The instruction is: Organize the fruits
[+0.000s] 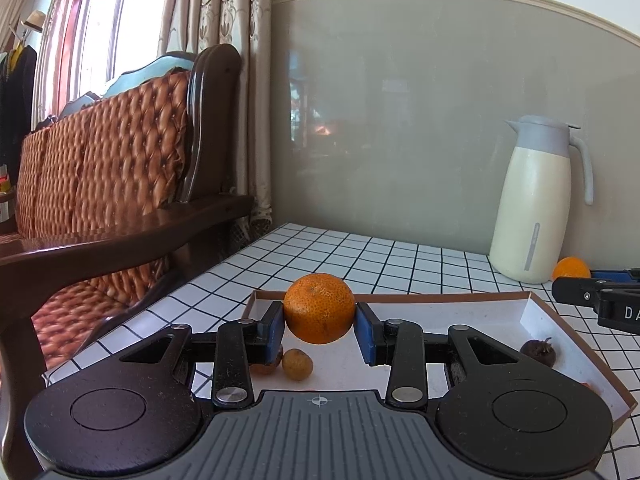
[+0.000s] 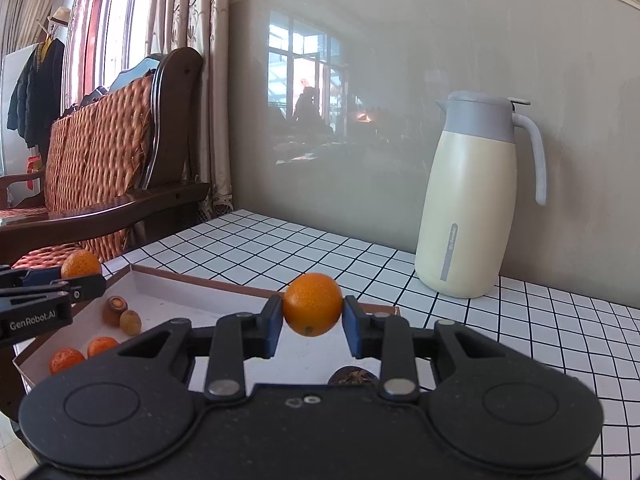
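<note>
My left gripper (image 1: 319,322) is shut on an orange tangerine (image 1: 319,307) and holds it above the left part of a shallow white box (image 1: 528,312) with a brown rim. My right gripper (image 2: 312,318) is shut on a smaller orange (image 2: 313,304) above the same box (image 2: 192,304). In the box lie a small tan fruit (image 1: 297,364), a dark fruit (image 1: 539,352), two small oranges (image 2: 66,360) and a brown fruit (image 2: 115,310). The right gripper also shows in the left wrist view (image 1: 592,292), the left one in the right wrist view (image 2: 44,288).
A cream and grey thermos jug (image 2: 468,204) stands at the back right against the wall. The table has a white tiled top with a black grid (image 2: 280,248). A wooden sofa with orange cushions (image 1: 104,168) stands left of the table.
</note>
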`<state>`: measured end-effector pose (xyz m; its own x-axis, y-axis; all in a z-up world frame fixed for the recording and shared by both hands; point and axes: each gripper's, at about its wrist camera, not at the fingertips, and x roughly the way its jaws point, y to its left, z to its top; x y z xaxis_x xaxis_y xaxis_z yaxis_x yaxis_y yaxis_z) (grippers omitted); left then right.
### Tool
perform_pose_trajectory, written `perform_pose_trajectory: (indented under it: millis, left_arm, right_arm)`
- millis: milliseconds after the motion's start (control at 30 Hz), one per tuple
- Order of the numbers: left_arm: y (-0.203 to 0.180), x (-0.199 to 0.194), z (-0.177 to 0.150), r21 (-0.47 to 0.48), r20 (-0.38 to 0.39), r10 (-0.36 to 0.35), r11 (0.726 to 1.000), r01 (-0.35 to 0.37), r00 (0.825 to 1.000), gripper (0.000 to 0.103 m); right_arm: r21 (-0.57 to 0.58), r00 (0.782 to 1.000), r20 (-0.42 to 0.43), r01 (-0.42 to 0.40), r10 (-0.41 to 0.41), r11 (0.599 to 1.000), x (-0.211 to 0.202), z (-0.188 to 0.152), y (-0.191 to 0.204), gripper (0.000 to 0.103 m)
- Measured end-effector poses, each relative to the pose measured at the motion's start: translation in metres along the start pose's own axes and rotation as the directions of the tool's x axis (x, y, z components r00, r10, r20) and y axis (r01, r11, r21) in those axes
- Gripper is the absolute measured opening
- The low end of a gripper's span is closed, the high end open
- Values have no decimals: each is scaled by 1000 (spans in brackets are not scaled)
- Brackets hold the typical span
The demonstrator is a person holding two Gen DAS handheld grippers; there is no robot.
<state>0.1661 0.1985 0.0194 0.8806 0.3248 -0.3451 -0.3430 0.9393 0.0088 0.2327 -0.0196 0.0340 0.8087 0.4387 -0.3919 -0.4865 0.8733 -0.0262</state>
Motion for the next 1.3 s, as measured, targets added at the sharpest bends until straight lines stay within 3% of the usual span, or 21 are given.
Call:
perform_pose_trajectory:
  millis: [533,567,600,633,667,700,733,1300]
  left_arm:
    - [12,29,-1,-3,-46,6,1000,-7,999,38]
    - [11,30,-1,6,-47,0,1000,1,999,38]
    - [8,30,-3,16,-45,3,1000,-3,999,39]
    - [7,30,-4,23,-42,19,1000,-18,999,53]
    - [7,29,-5,26,-30,36,999,-35,999,93]
    - [8,26,-6,25,-2,52,998,-52,999,103]
    - [9,23,-5,26,24,59,998,-60,998,103]
    - [7,18,-6,27,9,43,999,-43,999,103]
  right_arm:
    - [23,999,-28,-24,25,999,29,6,-7,25]
    - [16,999,-39,-37,37,999,31,6,-6,29]
    - [-3,998,-58,-30,30,1000,34,5,-5,49]
    - [-15,999,-48,9,-10,1000,34,4,-4,65]
    - [-15,999,-15,51,-51,999,31,1,-4,90]
    - [-14,998,3,70,-70,997,28,0,-5,90]
    - [-14,998,1,65,-65,998,27,0,-5,90]
    - [13,999,-42,30,-30,999,27,-3,-10,97]
